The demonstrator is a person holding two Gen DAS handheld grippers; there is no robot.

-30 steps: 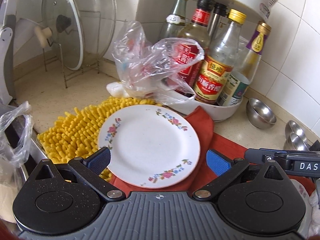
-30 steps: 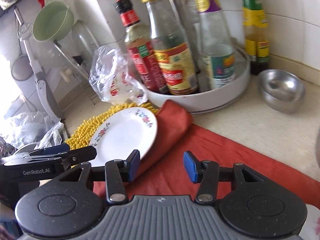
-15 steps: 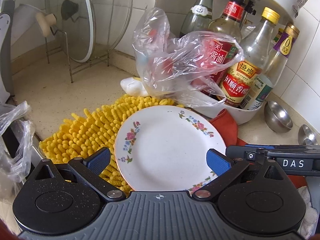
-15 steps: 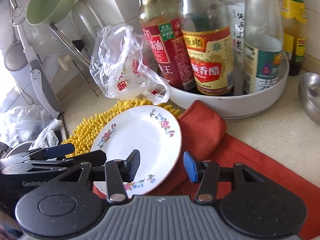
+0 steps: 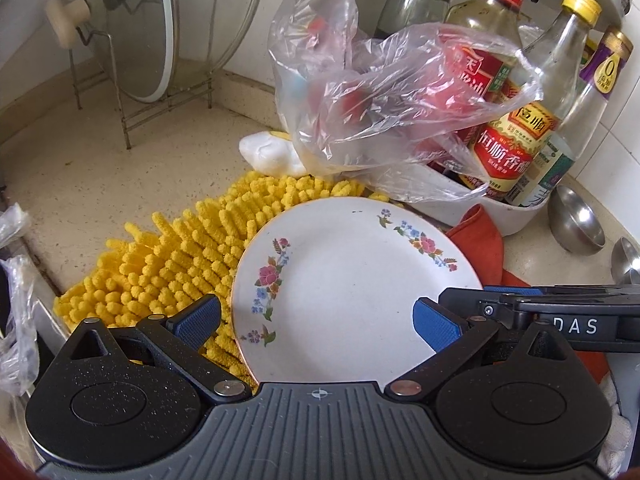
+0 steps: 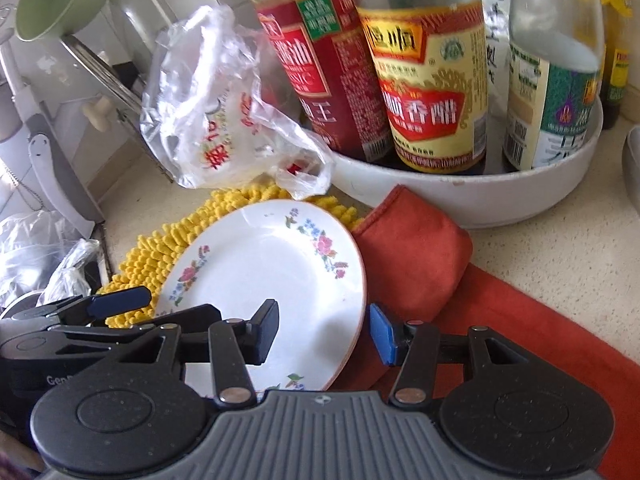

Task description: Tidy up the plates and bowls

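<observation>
While one flowered plate (image 5: 352, 280) lay on a yellow mat (image 5: 172, 264) and a red cloth (image 6: 416, 256) on the tabletop (image 5: 100, 176), the left gripper (image 5: 316, 320) and right gripper (image 6: 324, 332) had fingers apart around its edge. Two steel bowls (image 5: 576, 220) sat nearby.

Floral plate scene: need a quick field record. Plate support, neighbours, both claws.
plate: white floral plate, lying flat, empty
plate support: partly on yellow chenille mat, partly on orange cloth
behind plate: clear plastic bag; white round tray of sauce bottles
right of the tray: steel bowls
left claw: open, over the plate's near edge, empty
right claw: open, straddling the plate's right rim, not gripping
</observation>
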